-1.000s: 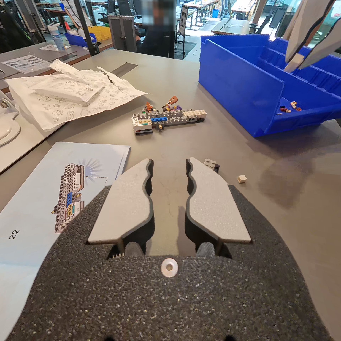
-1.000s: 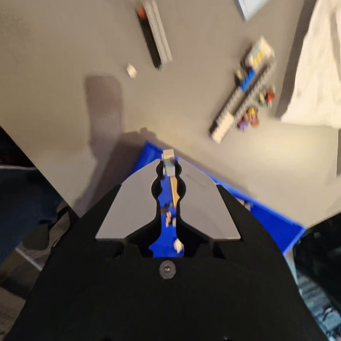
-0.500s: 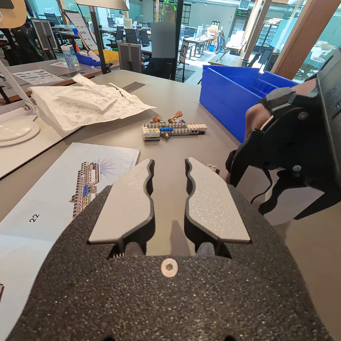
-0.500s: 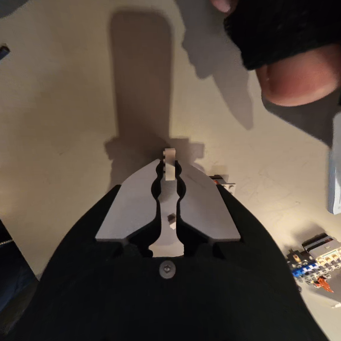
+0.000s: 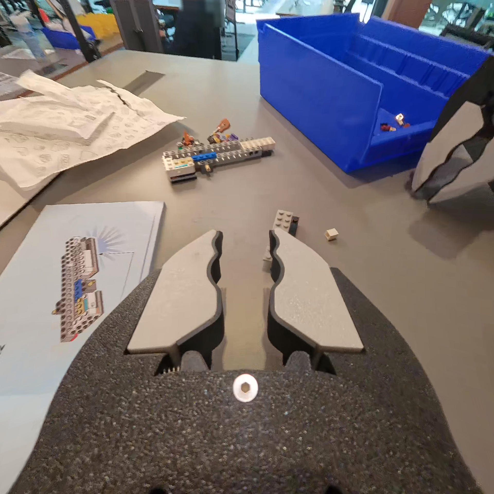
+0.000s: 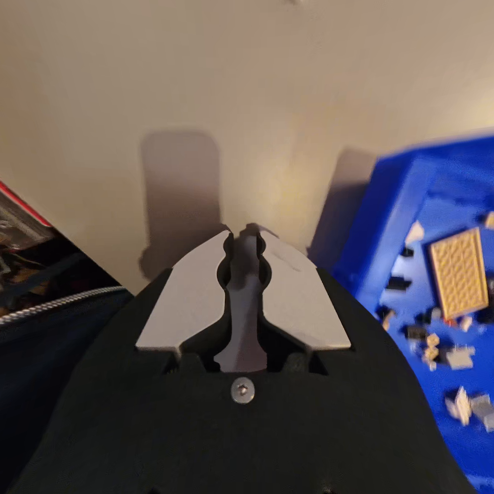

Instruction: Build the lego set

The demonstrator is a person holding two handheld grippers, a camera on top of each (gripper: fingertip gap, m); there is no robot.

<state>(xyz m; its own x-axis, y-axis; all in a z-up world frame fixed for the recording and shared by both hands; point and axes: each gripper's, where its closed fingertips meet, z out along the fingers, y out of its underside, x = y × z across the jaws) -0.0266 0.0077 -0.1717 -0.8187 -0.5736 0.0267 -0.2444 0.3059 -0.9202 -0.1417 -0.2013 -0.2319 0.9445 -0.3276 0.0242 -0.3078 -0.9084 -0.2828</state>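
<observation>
The left gripper [image 5: 245, 235] hovers low over the grey table [image 5: 374, 307], its jaws parted with only bare tabletop between them. Just beside its right fingertip, at about one o'clock, lies a small grey studded brick [image 5: 283, 219] with a dark piece against its far side; a tiny cream brick [image 5: 331, 234] sits a little farther at two o'clock. At nine o'clock lies the pale blue instruction sheet [image 5: 80, 267]. Farther, at twelve o'clock, rests the long grey brick assembly [image 5: 216, 157], with crumpled white paper [image 5: 74, 125] at ten o'clock and the blue bin [image 5: 334, 88] at one to two o'clock. The right gripper [image 6: 243, 235], near that bin, seems slightly parted around nothing, though blur makes this uncertain.
</observation>
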